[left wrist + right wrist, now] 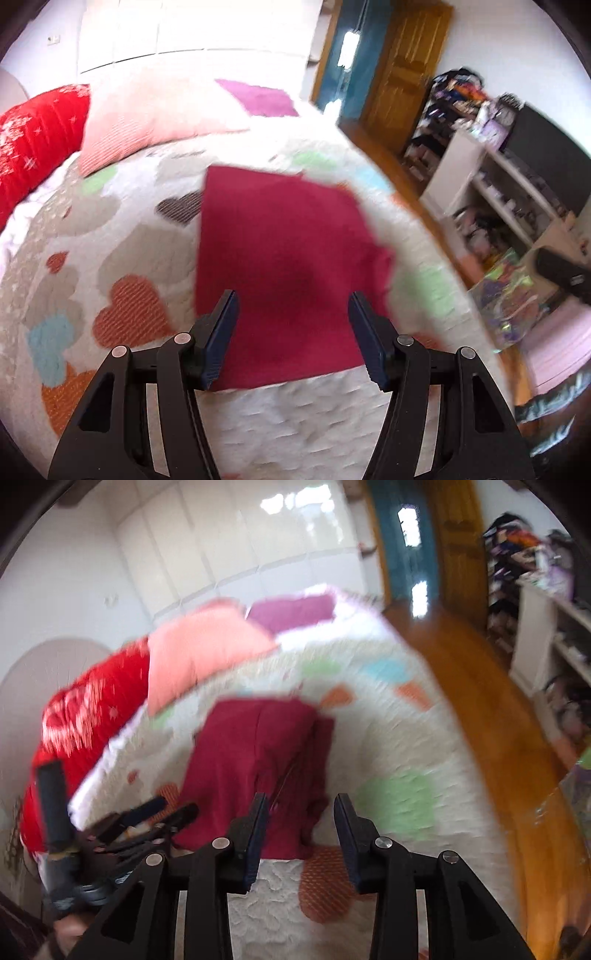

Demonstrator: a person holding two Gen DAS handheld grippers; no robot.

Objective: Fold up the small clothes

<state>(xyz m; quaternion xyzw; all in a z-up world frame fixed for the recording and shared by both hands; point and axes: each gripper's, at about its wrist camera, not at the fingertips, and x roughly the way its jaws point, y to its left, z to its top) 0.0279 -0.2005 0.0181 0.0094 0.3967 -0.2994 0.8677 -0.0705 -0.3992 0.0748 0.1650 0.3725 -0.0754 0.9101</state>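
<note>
A dark red folded garment (280, 258) lies flat on the heart-patterned quilt (129, 240) of a bed. My left gripper (291, 325) is open and empty, hovering over the near edge of the garment. In the right wrist view the same garment (255, 768) lies ahead, with a doubled-over flap on its right side. My right gripper (301, 816) is open and empty, just above the garment's near edge. The left gripper also shows at the lower left of the right wrist view (162, 816), beside the garment.
A red pillow (33, 147), a pink pillow (155, 118) and a purple cloth (258, 98) lie at the bed's head. The bed edge drops to a wooden floor (491, 731) on the right. White shelves (491, 192) with clutter stand beyond it.
</note>
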